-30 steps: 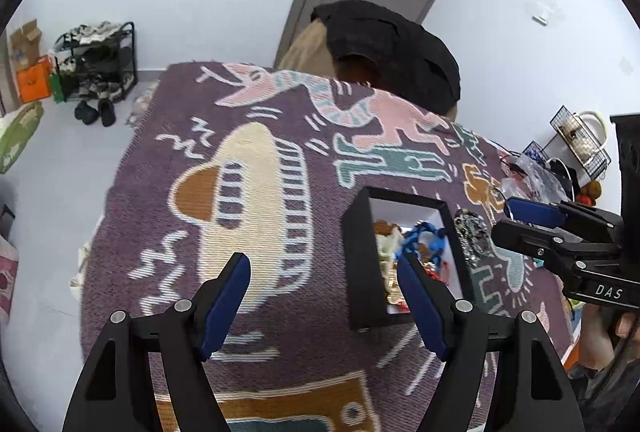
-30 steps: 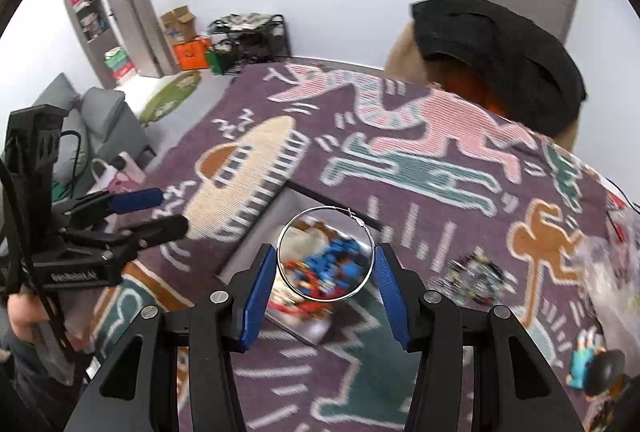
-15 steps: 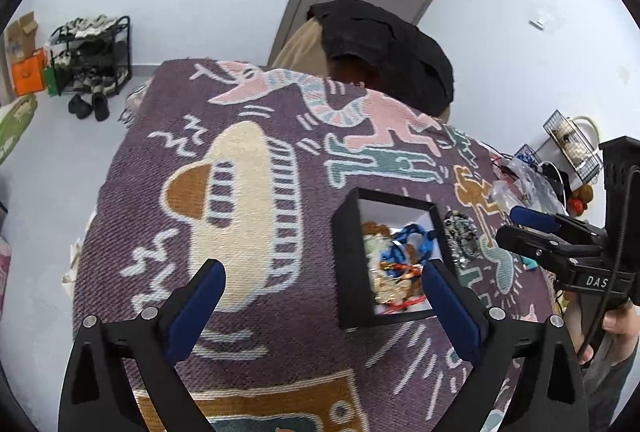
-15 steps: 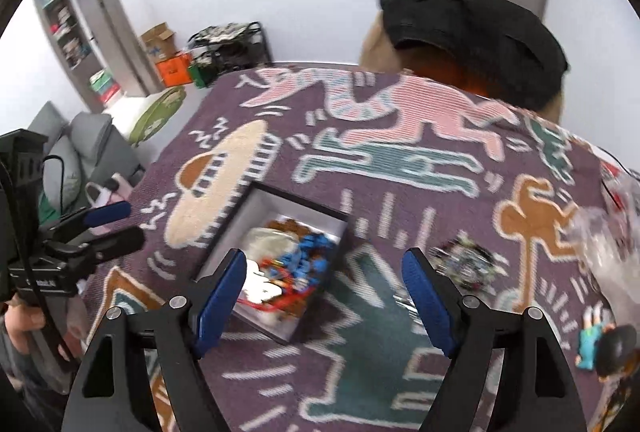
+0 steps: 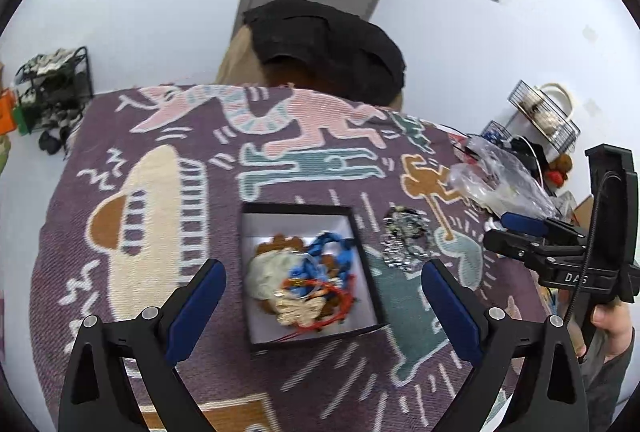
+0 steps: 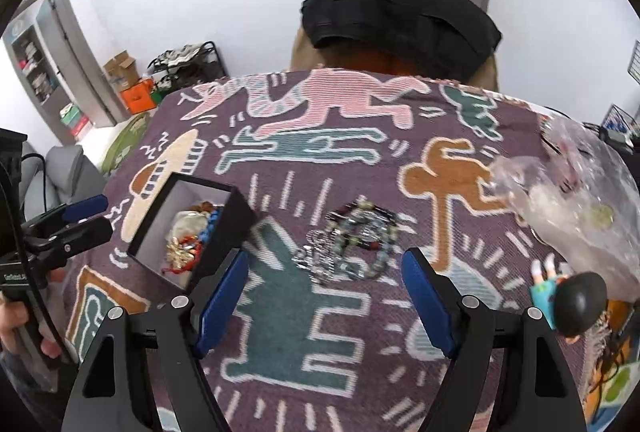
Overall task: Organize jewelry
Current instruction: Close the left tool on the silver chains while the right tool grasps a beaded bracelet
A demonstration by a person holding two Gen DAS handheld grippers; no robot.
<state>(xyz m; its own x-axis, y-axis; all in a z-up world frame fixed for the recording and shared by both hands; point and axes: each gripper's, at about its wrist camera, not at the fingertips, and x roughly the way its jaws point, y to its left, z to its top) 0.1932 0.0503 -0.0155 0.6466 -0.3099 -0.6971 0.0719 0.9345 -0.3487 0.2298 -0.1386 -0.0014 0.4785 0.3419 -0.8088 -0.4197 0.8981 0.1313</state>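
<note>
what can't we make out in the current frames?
- Box: in the right wrist view its near wall hides much of the contents.
- Box jewelry: tangled, pieces can't be separated in the left wrist view.
- Loose pile: heaped, count unclear.
- Bag: contents blurred by plastic.
- Doll: partly hidden by the right claw arm.

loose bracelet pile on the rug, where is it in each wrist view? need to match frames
Left wrist: bracelet pile right of centre, on the rug just right of the black box.
Right wrist: bracelet pile near centre, above the gap between the open fingers.
Shared landmark: the black box, left of the pile in both.
</note>
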